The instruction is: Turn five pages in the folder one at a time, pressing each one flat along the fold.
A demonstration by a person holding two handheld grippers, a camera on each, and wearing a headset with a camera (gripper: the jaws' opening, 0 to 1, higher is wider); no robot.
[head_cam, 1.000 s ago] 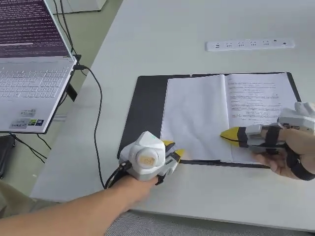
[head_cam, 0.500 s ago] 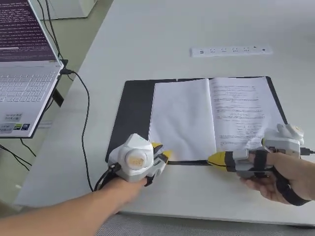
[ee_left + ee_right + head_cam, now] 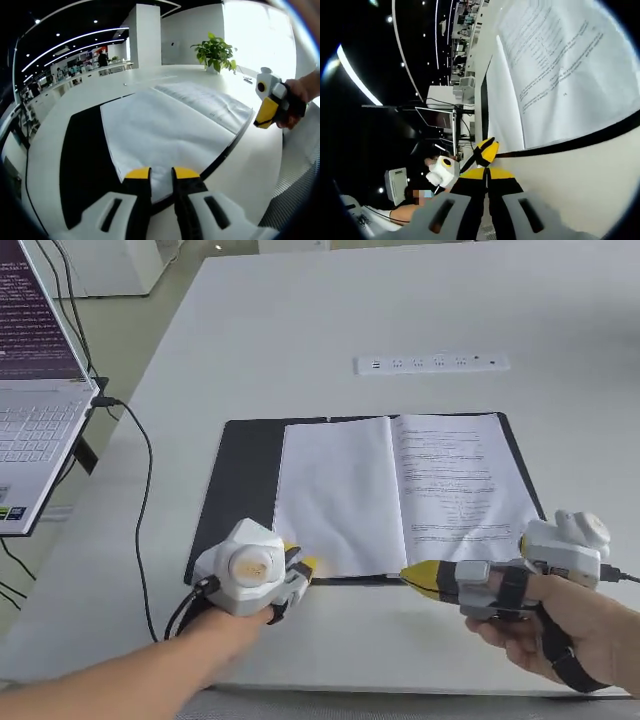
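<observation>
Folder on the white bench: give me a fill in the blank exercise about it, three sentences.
The folder lies ___ on the table. Its right page carries printed text; its left page is ___. Beyond its far edge lies a white ___ with a row of sockets.
Missing words: open; blank; power strip.

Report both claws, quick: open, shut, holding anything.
Left claw: open by a narrow gap, empty, tips at the near edge of the blank page.
Right claw: shut, empty, just off the folder.
</observation>
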